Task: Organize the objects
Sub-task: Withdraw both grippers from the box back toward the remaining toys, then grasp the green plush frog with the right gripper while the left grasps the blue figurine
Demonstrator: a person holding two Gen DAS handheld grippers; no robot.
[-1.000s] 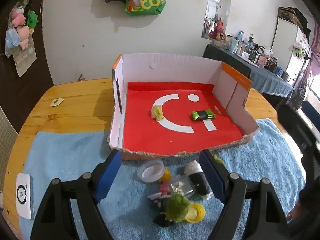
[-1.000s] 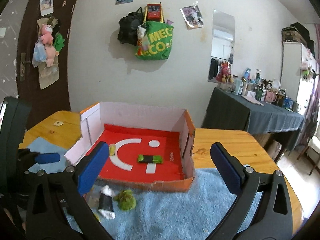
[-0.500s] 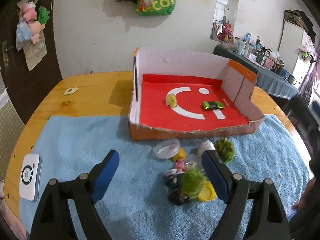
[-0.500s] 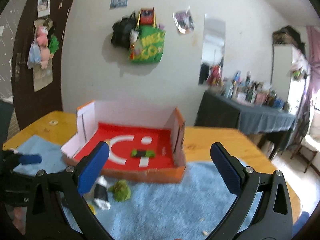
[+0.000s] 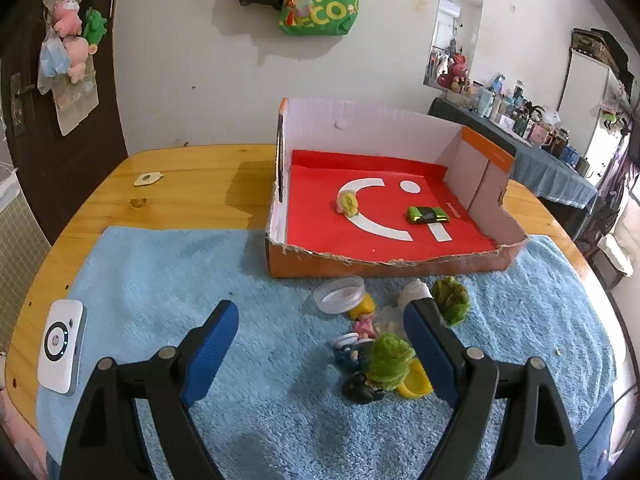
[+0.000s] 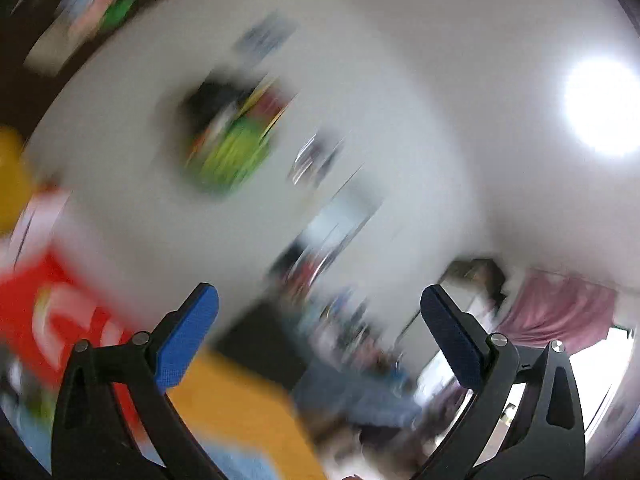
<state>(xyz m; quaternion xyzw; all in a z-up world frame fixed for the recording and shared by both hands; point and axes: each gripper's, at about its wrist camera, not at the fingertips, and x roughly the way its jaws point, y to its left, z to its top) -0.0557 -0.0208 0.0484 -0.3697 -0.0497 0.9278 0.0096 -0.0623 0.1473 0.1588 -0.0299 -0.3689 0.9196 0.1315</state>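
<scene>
**Left gripper open above scattered toys; right view blurred**

A wooden bench (image 5: 192, 184) is seen from the left gripper (image 5: 320, 332), which is angled down over a blue towel (image 5: 168, 280). Its jaws have just been opening and are held wide, with nothing gripped; a small heap of toys lies on the towel between the blue pads and just beyond the right one. In the heap, a clear round lid (image 5: 339, 294), a small blonde doll (image 5: 363, 316), two fuzzy green toys (image 5: 390, 362) (image 5: 451, 299) and a yellow cap (image 5: 416, 384) can be made out. Farther back, a cardboard box (image 5: 384, 266) with a red floor is placed with its near edge on the towel. Inside it, a yellow toy (image 5: 348, 203) lies to the left and a green toy car (image 5: 427, 214) to the right, well apart. A white device (image 5: 61, 346) rests at the towel's near left edge.

The right gripper (image 6: 320, 328) is shown with jaws wide and nothing between them; the room beyond is smeared by motion blur.
</scene>
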